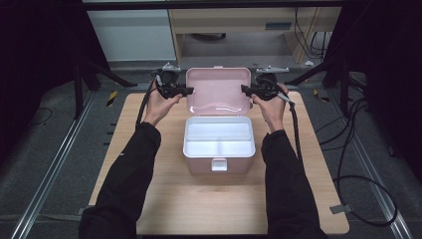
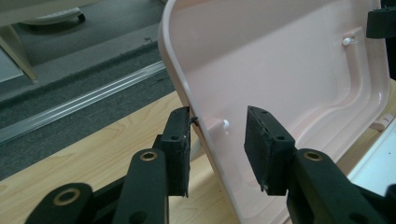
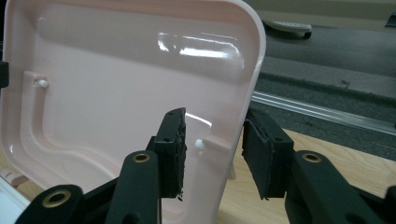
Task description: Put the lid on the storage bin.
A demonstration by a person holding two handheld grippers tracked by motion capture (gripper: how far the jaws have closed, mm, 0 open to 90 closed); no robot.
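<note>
A pink box [image 1: 199, 163] with a white divided tray inside stands in the middle of the wooden table [image 1: 209, 204]. Its pink lid [image 1: 218, 89] stands raised, nearly upright, at the back. My left gripper [image 1: 187, 90] straddles the lid's left edge: in the left gripper view, the lid [image 2: 280, 70] passes between the jaws of that gripper [image 2: 217, 128], the outer pad against the rim, the inner pad clear of it. My right gripper [image 1: 244, 89] straddles the right edge. In the right gripper view, the lid [image 3: 116, 70] runs between the jaws of that gripper [image 3: 212, 128] with gaps showing.
A white latch [image 1: 218, 164] sits on the box's front wall. Bare tabletop lies in front of the box and to both sides. Cables [image 1: 348, 149] trail over the grey floor at the right. A metal rail [image 1: 54, 159] runs along the left.
</note>
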